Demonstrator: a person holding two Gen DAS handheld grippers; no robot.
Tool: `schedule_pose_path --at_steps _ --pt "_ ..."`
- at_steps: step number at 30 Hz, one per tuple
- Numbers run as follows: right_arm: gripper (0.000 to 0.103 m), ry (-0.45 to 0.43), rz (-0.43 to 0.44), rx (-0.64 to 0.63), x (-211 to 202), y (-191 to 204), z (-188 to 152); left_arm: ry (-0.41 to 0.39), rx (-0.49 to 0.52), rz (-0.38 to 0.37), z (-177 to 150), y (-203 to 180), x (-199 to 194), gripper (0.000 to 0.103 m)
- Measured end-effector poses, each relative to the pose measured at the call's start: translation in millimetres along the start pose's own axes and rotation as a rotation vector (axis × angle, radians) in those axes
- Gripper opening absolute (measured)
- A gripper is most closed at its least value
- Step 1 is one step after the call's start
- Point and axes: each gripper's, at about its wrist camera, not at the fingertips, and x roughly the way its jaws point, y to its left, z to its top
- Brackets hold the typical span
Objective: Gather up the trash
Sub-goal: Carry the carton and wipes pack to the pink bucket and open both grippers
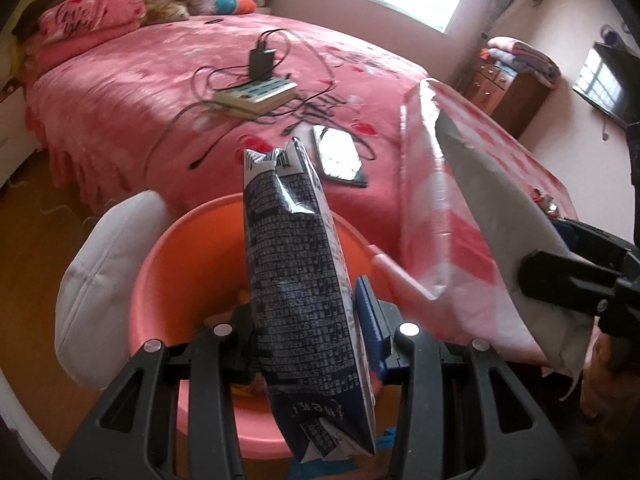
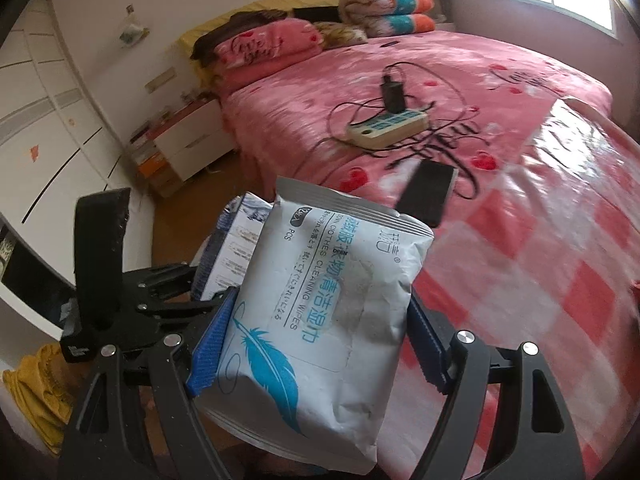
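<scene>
My left gripper (image 1: 308, 344) pinches a light, crushable carton (image 1: 296, 280) above the bin (image 1: 168, 264), my right gripper (image 2: 316, 344) clamps the soft wipes pack (image 2: 320, 312) (mid-body, likely slippery).

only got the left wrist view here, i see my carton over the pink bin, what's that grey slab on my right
Observer: That is the back of a white wipes pack; its front has a blue feather printed on it.
Operator: is the right gripper actually holding it
Observer: Yes, the right gripper has a blue pad pressed against each side of the pack.
Operator: anything off to the left of the bed i can't see
Observer: A white nightstand with drawers stands beside the bed, near the pillows.
Operator: and behind the right gripper's pack
Observer: The carton in the left gripper peeks out at the pack's left edge.
</scene>
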Motion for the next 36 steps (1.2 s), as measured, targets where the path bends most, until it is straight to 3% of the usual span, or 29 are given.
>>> schedule_pose_path --at_steps 7,9,11,15,27,36 --pt "0.082 0.034 0.037 0.001 28 3 7 0.003 -0.034 0.058 -4 22 7 0.043" --pt "0.09 0.027 0.067 0.043 29 -1 7 0.008 -0.056 0.083 -6 30 10 0.055" --pt "0.09 0.006 0.083 0.083 25 -8 7 0.011 -0.077 0.108 -6 36 11 0.067" --pt "0.09 -0.047 0.055 0.132 7 -23 7 0.005 -0.099 0.133 -7 43 9 0.071" --pt "0.094 -0.164 -0.067 0.175 -37 -53 -20 -0.045 -0.026 0.138 0 16 -1 0.074" --pt "0.095 -0.218 -0.078 0.223 -62 -77 -42 -0.064 0.059 0.121 4 -18 -7 0.076"
